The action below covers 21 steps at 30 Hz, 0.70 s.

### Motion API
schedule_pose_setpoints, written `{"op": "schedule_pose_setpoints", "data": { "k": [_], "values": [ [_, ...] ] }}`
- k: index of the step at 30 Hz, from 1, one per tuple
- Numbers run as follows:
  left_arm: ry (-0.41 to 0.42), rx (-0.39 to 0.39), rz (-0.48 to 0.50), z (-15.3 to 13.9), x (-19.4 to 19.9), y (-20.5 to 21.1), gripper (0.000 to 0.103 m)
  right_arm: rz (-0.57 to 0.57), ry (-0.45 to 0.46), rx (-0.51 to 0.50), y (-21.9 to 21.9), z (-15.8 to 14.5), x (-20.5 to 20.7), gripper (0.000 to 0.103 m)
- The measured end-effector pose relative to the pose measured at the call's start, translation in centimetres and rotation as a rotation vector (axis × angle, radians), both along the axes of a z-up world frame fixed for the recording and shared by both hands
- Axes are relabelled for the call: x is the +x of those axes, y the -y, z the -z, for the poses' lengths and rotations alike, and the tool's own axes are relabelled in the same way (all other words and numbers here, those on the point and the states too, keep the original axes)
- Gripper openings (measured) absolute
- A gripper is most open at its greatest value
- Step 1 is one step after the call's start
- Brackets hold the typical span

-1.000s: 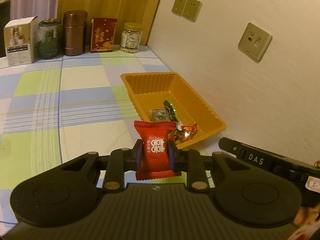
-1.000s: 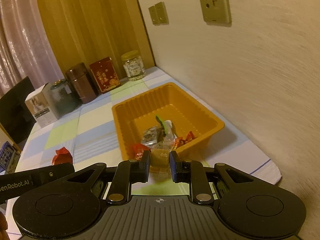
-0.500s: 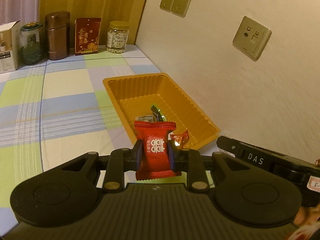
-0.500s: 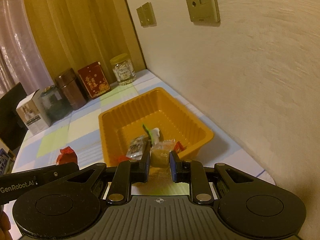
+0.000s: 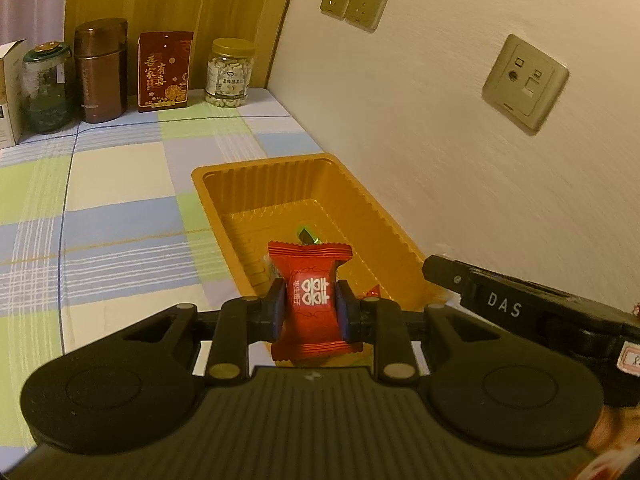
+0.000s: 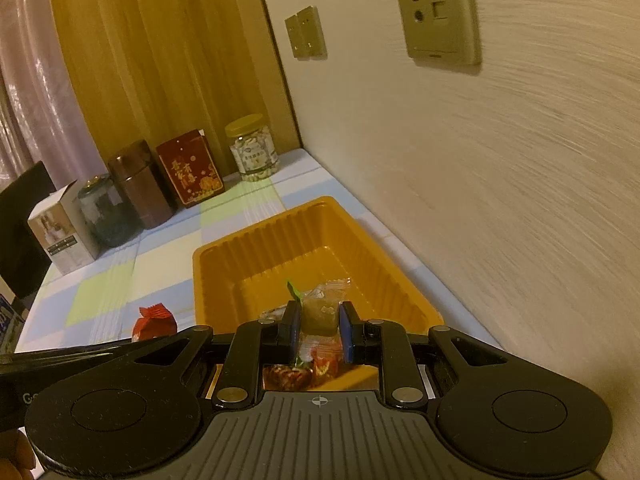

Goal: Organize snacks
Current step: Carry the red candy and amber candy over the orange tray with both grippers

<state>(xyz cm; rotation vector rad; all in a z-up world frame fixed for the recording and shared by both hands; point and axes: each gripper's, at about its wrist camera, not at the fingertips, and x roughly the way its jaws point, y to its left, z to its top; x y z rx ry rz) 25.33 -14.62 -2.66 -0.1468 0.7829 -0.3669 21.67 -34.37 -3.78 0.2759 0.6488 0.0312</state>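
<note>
My left gripper [image 5: 311, 307] is shut on a red candy packet [image 5: 310, 280] with white characters, held above the near end of the orange tray [image 5: 256, 172]. In the right wrist view my right gripper [image 6: 319, 322] is shut on a clear-wrapped brown candy [image 6: 318, 312] over the same orange tray [image 6: 224, 256]. Several wrapped candies [image 6: 304, 372] lie in the tray's near end, partly hidden by the fingers. A green-tipped wrapper [image 5: 306, 235] shows behind the red packet. The left gripper's red packet [image 6: 154, 320] appears at the left of the right wrist view.
The tray sits on a checked tablecloth [image 5: 120, 208] close to a white wall [image 5: 440, 140] with sockets [image 5: 524, 80]. At the back stand a nut jar [image 5: 230, 74], a red box [image 5: 164, 70], a brown canister [image 5: 100, 70], a glass jar [image 5: 44, 88] and a white carton [image 6: 60, 236].
Both grippers have moved forward and toward the wall with their candies. The tray now lies right under the fingers, and its contents have slid mostly behind them.
</note>
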Motion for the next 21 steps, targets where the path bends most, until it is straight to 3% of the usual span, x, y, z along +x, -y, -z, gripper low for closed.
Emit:
{"op": "schedule_pose_setpoints", "data": {
  "k": [21],
  "values": [
    [0.001,0.015,0.002,1.7,8.2,1.7,0.023,-0.062,-0.021,-0.040,0.2,1.7,8.9,0.021]
  ]
}}
